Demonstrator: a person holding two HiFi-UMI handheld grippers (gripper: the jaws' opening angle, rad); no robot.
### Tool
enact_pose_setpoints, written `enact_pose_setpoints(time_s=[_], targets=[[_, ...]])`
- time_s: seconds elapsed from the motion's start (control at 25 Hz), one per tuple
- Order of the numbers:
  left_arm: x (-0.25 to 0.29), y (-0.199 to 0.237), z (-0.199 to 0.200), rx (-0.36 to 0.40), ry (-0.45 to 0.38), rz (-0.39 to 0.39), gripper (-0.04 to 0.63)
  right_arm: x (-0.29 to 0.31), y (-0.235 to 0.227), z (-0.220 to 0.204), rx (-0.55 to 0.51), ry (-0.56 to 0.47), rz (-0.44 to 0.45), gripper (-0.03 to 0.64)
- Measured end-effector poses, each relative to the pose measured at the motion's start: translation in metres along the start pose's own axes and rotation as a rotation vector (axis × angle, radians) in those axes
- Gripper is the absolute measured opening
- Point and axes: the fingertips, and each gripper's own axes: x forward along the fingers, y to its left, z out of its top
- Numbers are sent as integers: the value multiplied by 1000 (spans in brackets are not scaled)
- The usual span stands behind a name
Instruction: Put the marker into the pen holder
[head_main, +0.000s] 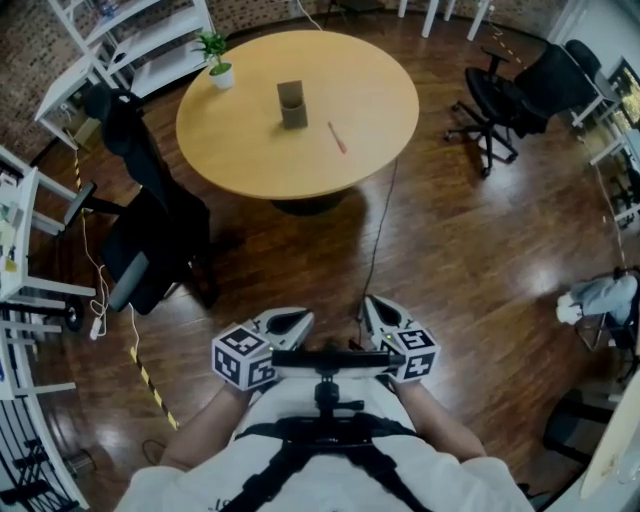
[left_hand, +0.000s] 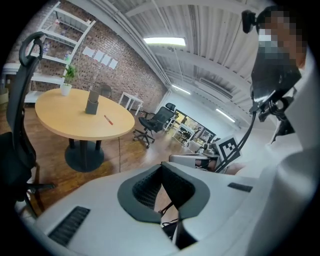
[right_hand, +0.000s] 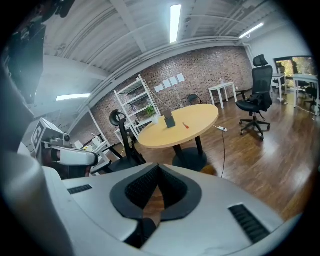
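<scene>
hidden / unclear: the hands are mostly covered by the marker cubes and the chest rig's black bar (head_main: 330, 358) in the head view; only the forearms show, rising from the lower edge. the marker (head_main: 337, 137) is a thin reddish sliver in every view, too small to tell cap end from tail. the pen holder (head_main: 292, 104) is a dark, upright box; its inside is not visible. the counter's base is cut off by its own round top (head_main: 250, 150).

marker: lies flat on the counter, to the right of the pen holder and apart from it, not touching. in the head view its long axis runs diagonally, far end up-left toward the holder's side, near end down-right toward the counter's edge. a small potted plant (head_main: 215, 58) stands at the counter's far left rim.

pose: left gripper (head_main: 293, 320) and right gripper (head_main: 374, 306) sit side by side close to the torso, over the wooden floor (head_main: 450, 260), well short of the counter. both point forward toward the counter and somewhat downward, tips angled slightly toward each other.

jaws: in the left gripper view the pads meet at the tip, nothing between them. right gripper view shows the same, pads together and empty.
</scene>
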Motion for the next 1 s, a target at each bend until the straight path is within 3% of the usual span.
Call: enact_pose_setpoints(time_s=[0.36, 0.8, 1.0], targets=[[-7, 65, 59, -15, -122, 30, -3, 50, -3, 36, -48, -36, -11, -6], [-3, 173, 152, 8, -89, -65, -3, 160, 18, 124, -29, -48, -75, -6], [-15, 225, 185, 6, -76, -72, -3, 214, 36, 155, -23, -43, -85, -6]])
